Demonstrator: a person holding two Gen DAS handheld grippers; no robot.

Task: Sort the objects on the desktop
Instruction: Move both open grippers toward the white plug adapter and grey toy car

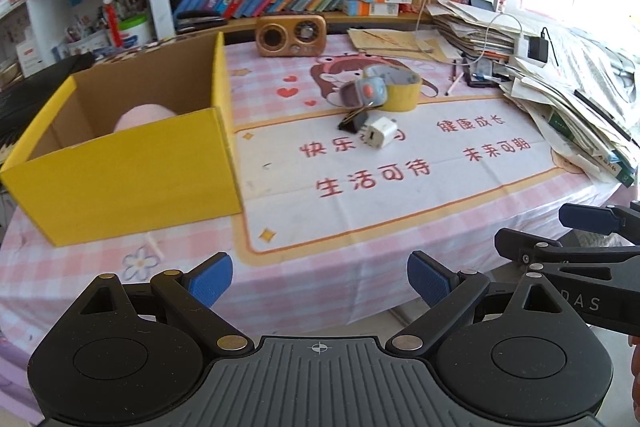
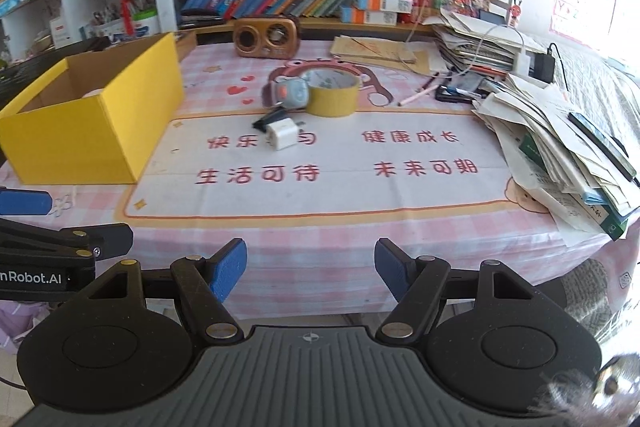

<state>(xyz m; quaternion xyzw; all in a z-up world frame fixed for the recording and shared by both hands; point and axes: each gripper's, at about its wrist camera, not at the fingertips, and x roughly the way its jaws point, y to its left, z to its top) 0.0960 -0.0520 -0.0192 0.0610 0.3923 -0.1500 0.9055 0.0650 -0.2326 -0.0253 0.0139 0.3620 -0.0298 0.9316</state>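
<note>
Charger [image 2: 282, 135], watch [image 2: 290, 92] and tape [image 2: 334, 95] lie untouched; left tongs [image 1: 319, 281] and right tongs [image 2: 310, 269] gape wide, empty.

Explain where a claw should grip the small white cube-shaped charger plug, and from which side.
Grip the small white cube-shaped charger plug across its two flat side faces, coming from above. It lies low on the mat, with a black clip touching its far-left side, so probably avoid that corner.

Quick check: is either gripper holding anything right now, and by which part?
Nothing is held. The left gripper and right gripper are both open and empty, short of the desk's edge.
</note>
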